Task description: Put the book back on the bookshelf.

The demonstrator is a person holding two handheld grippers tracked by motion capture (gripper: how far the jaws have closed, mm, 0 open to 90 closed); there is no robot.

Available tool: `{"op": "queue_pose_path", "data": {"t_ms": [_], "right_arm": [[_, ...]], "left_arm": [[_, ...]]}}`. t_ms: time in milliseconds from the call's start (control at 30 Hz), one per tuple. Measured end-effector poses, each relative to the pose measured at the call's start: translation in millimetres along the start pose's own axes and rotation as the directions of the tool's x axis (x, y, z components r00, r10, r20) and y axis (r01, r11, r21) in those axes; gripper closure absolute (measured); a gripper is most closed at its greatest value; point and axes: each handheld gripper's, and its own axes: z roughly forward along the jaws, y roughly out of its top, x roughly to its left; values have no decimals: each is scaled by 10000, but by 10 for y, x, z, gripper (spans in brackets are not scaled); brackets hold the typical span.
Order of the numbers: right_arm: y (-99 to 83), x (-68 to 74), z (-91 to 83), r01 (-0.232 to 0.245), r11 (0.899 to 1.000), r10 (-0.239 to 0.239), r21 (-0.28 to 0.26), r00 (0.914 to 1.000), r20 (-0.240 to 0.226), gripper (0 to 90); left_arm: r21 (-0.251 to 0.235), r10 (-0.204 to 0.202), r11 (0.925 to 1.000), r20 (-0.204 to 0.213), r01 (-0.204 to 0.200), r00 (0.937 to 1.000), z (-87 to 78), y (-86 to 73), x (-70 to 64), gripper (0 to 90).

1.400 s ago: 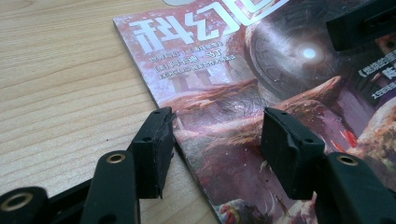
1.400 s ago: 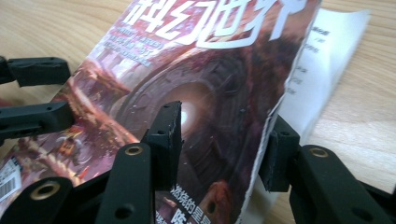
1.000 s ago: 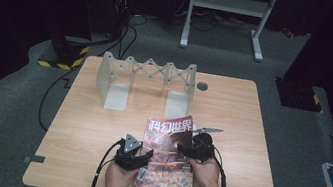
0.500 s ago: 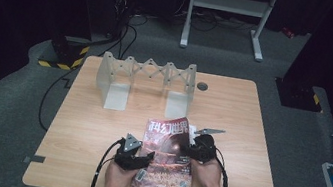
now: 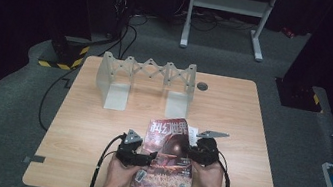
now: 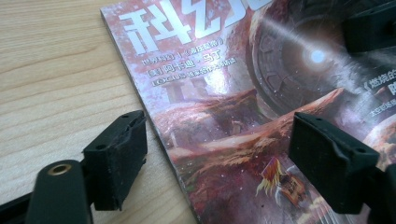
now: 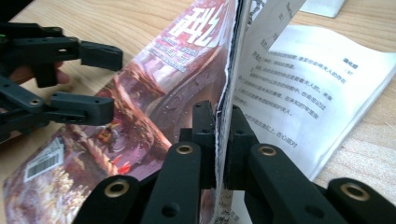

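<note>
dark room, wooden counter (image 5: 98, 128) | magazine (image 5: 166, 159) lies near the front edge, between both hands | right claw (image 7: 222, 135) clamped on the lifted cover's edge, text pages (image 7: 308, 107) showing under it | left claw (image 6: 219, 154) spread wide over the cover's left edge, gripping nothing | grey rack (image 5: 146, 77) stands well behind

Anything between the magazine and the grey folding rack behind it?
No. In the high view, bare wooden table separates the magazine from the grey folding rack; nothing lies on that stretch.
</note>
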Motion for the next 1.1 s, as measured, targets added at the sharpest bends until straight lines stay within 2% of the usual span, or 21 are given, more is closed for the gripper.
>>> {"op": "queue_pose_path", "data": {"t_ms": [67,200,433,667,1100], "right_arm": [[-1,12,-25,52,9999,-53,-124,10000,-63,863],[4,51,-92,368,9988,-371,-310,9993,-103,870],[1,61,-151,596,9966,-610,-568,9979,-237,875],[-6,86,-230,777,9929,-815,-905,9959,-390,876],[26,151,-321,1162,9838,-1238,-1366,9911,-483,878]], "left_arm": [[129,-78,9999,148,76,9999,17,36,25,180],[-25,-588,9983,413,590,9974,26,48,73,170],[-90,-560,9983,922,570,9942,33,44,119,135],[-164,-505,9985,1079,526,9929,50,43,116,128],[-316,-694,9967,1486,749,9865,90,45,104,128]]}}
